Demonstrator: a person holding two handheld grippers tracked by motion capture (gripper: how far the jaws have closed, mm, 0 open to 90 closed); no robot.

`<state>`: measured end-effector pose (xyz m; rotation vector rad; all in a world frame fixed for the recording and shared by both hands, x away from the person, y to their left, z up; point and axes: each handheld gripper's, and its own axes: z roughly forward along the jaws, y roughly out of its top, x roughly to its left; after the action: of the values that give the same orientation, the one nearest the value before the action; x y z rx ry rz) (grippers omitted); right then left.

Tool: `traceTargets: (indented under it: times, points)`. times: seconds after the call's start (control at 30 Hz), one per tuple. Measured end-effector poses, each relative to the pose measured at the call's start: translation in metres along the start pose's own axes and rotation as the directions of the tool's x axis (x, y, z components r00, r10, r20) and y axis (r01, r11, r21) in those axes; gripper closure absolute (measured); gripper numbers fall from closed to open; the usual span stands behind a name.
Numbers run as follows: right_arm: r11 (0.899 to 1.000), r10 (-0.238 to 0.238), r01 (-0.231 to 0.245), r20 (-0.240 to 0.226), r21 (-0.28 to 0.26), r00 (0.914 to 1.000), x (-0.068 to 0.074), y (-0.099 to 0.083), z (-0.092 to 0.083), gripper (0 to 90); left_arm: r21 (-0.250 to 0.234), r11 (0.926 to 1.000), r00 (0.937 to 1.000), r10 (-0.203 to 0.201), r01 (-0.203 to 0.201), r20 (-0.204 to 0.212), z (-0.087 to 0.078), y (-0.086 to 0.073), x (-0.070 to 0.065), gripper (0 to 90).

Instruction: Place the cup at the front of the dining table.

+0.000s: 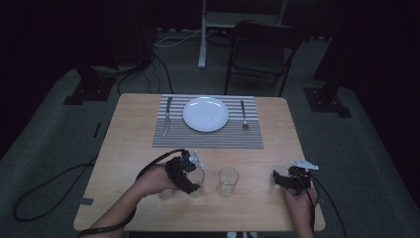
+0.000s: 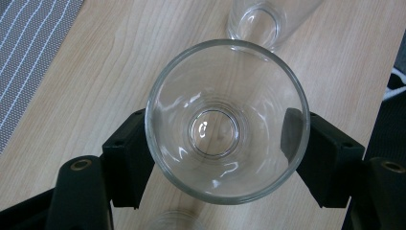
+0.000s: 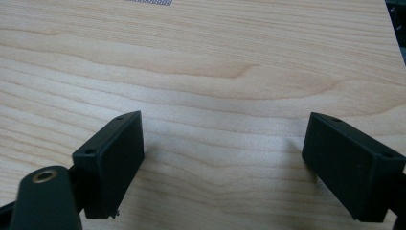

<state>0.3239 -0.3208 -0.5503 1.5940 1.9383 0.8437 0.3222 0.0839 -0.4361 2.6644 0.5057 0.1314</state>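
Observation:
A clear drinking glass (image 2: 225,86) stands upright on the wooden table (image 1: 257,203), seen from above between my left gripper's black jaws. The left gripper (image 2: 225,158) is shut on it, both pads pressing its sides. In the high view this held glass (image 1: 198,177) sits near the table's front, left of centre, under the left gripper (image 1: 194,179). A second empty glass (image 1: 228,181) stands just to its right, apart from it. My right gripper (image 1: 283,179) rests near the front right of the table, open over bare wood (image 3: 225,163), with nothing between its jaws.
A grey striped placemat (image 1: 208,139) lies at the far middle of the table with a white plate (image 1: 205,114), a knife (image 1: 167,116) to its left and a fork (image 1: 243,115) to its right. A third glass rim (image 2: 177,221) shows close behind the held one. A chair (image 1: 260,54) stands beyond the table.

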Motion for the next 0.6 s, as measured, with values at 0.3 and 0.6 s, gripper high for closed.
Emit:
traceTargets:
  times: [0.3, 0.6]
  points:
    - [1.000, -0.001, 0.001, 0.000, -0.001, 1.0000, 0.000, 0.000, 0.000, 14.1, -0.049, 0.9984, 0.9995, -0.028, 0.027, -0.014, -0.009, 0.007, 0.009, 29.4]
    - [1.000, 0.001, -0.001, 0.000, 0.000, 1.0000, 0.000, 0.000, 0.000, 14.1, -0.100, 0.9911, 0.9946, -0.093, 0.088, -0.047, -0.019, 0.012, 0.027, 29.4]
